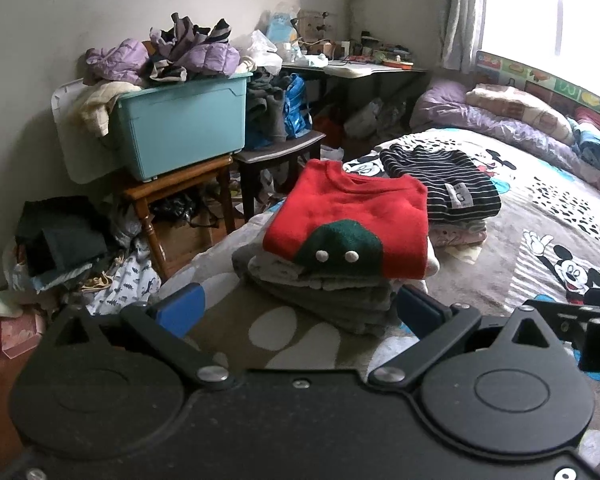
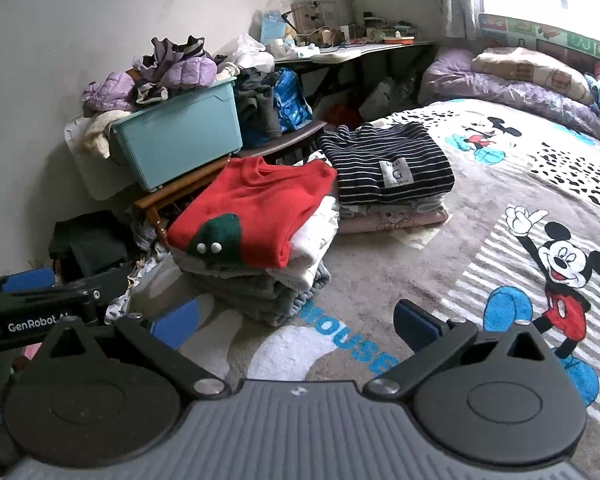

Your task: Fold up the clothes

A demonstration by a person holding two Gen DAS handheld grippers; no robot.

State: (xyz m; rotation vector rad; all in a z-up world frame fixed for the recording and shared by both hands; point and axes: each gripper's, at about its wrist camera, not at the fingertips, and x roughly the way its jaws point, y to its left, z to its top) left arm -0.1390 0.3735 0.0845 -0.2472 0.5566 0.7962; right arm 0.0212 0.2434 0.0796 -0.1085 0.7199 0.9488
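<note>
A folded red sweater [image 1: 352, 216] [image 2: 256, 208] with a green patch tops a stack of grey and white folded clothes at the bed's near left corner. Beside it a folded dark striped top [image 1: 448, 184] [image 2: 388, 160] lies on a second, lower pile. My left gripper [image 1: 300, 312] hangs open just short of the red-topped stack, nothing between its blue pads. My right gripper [image 2: 296, 320] is open too, over the blanket in front of both piles. The left gripper's body [image 2: 40, 304] shows at the left edge of the right wrist view.
The bed carries a cartoon-mouse blanket [image 2: 500, 240], with rolled bedding [image 2: 520, 80] at its head. Left of the bed, a teal bin [image 1: 180, 128] heaped with unfolded clothes sits on a wooden stool. More clothes lie on the floor [image 1: 68, 248]. A cluttered desk [image 1: 356, 68] stands behind.
</note>
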